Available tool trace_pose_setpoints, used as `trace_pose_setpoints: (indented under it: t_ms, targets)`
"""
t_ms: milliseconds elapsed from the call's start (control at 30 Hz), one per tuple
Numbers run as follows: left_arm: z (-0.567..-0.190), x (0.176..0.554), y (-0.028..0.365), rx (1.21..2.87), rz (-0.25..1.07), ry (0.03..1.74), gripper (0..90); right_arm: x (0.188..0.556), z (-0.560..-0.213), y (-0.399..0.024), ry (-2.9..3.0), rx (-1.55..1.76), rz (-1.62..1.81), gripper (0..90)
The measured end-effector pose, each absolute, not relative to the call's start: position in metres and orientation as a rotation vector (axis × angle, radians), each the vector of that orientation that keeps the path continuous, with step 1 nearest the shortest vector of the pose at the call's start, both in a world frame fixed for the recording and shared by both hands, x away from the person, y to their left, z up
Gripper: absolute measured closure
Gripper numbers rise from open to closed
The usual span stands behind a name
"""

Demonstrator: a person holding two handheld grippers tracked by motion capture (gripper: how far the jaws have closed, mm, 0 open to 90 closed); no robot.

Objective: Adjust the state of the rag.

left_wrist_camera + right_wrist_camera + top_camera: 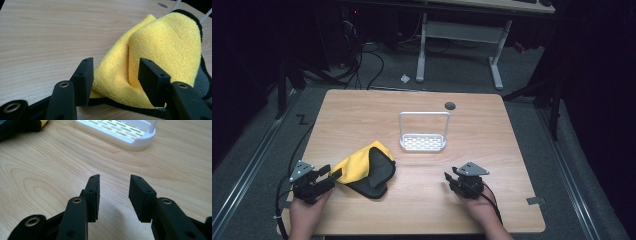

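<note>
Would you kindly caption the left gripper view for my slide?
Open left hand-held gripper straddling a folded yellow microfibre cloth with black trim on a light wooden table.

We note the yellow cloth (160, 50) partly hidden behind the left tongs (116, 75); the white rack (120, 131) is cut off by the right gripper view's top edge.

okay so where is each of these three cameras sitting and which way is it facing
High view: above the person's side, facing forward and down on the wooden table; both hands, left gripper and right gripper show.
Left gripper view: rides the left gripper, facing the folded yellow microfibre cloth with black edging; its open jaws straddle the cloth's near edge.
Right gripper view: rides the right gripper, facing the white slotted plastic rack; open jaws, nothing between.
Shared: cloth and rack also appear in the high view.
</note>
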State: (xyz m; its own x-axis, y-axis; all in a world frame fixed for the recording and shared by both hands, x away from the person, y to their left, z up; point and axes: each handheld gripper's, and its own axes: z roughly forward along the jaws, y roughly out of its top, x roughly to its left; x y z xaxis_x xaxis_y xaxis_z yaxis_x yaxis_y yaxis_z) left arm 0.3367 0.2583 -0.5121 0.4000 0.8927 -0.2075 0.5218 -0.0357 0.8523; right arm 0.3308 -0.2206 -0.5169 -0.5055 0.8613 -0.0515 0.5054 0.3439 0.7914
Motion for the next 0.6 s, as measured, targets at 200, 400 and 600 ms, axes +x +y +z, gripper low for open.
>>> trace_pose_setpoints:
  t_ms: [200, 400, 600]
  targets:
    - [-0.515, 0.343, 0.257, 1.709, 0.455, 1.251, 46.4, 0.330, -0.516, -0.224, 2.133, 1.197, 1.010, 60.4]
    - [-0.510, 0.341, 0.258, 1.706, 0.451, 1.217, 55.7, 0.331, -0.517, -0.224, 2.131, 1.199, 1.006, 58.9]
    - [-0.497, 0.351, 0.246, 1.756, 0.504, 1.176, 84.8, 0.331, -0.519, -0.223, 2.150, 1.211, 1.003, 59.2]
